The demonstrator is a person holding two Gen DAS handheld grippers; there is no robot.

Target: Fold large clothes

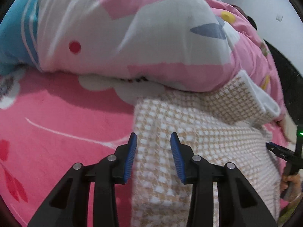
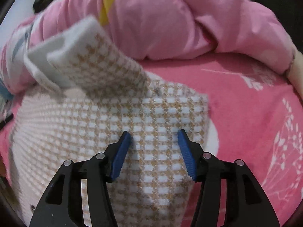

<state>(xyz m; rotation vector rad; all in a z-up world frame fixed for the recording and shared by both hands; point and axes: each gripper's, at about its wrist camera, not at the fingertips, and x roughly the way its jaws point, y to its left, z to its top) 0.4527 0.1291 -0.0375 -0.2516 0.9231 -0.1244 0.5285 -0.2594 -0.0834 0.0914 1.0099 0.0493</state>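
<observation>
A tan-and-white houndstooth knit garment (image 1: 208, 141) lies on a pink bed sheet (image 1: 56, 123). One sleeve with a white cuff (image 1: 265, 98) rests folded over it toward the quilt. My left gripper (image 1: 153, 140) is open, its blue pads over the garment's left edge. In the right wrist view the same garment (image 2: 94, 123) fills the middle, its sleeve cuff (image 2: 62, 56) blurred at upper left. My right gripper (image 2: 154, 136) is open above the garment near its right edge. Neither gripper holds cloth.
A bulky pink, white and blue quilt (image 1: 132, 37) is heaped behind the garment; it also shows in the right wrist view (image 2: 170, 19). The other hand-held gripper's black body (image 1: 287, 155) shows at the right edge. Pink sheet (image 2: 255, 123) lies to the right.
</observation>
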